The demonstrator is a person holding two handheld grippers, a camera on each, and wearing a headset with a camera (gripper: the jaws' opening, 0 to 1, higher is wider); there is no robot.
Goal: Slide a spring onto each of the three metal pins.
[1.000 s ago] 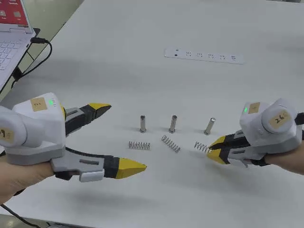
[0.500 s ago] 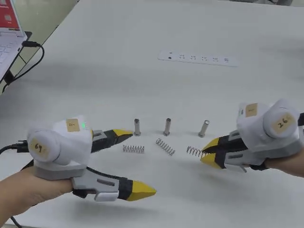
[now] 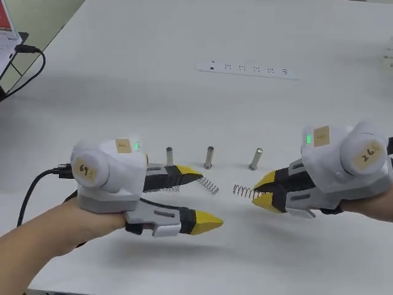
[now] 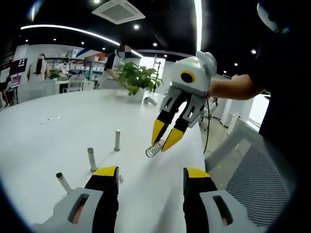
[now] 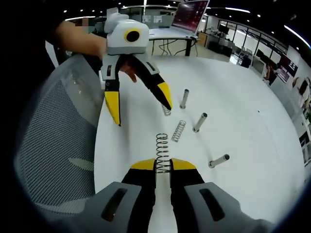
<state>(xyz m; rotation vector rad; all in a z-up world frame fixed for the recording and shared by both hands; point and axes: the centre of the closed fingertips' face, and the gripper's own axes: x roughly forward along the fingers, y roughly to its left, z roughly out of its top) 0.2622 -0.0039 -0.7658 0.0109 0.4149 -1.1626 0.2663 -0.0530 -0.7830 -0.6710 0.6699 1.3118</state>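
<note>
Pinching one end of a spring (image 3: 244, 192), the right gripper (image 3: 265, 190) has its jaws closed on the coil, which points toward the left gripper (image 3: 210, 198). That one's jaws stand wide apart. A second spring (image 3: 209, 184) lies on the table (image 3: 123, 92) just beside its upper tip. Beyond stand the left pin (image 3: 169, 155), middle pin (image 3: 209, 157) and right pin (image 3: 256, 158), all bare. Farther back lies a power strip (image 3: 249, 69).
</note>
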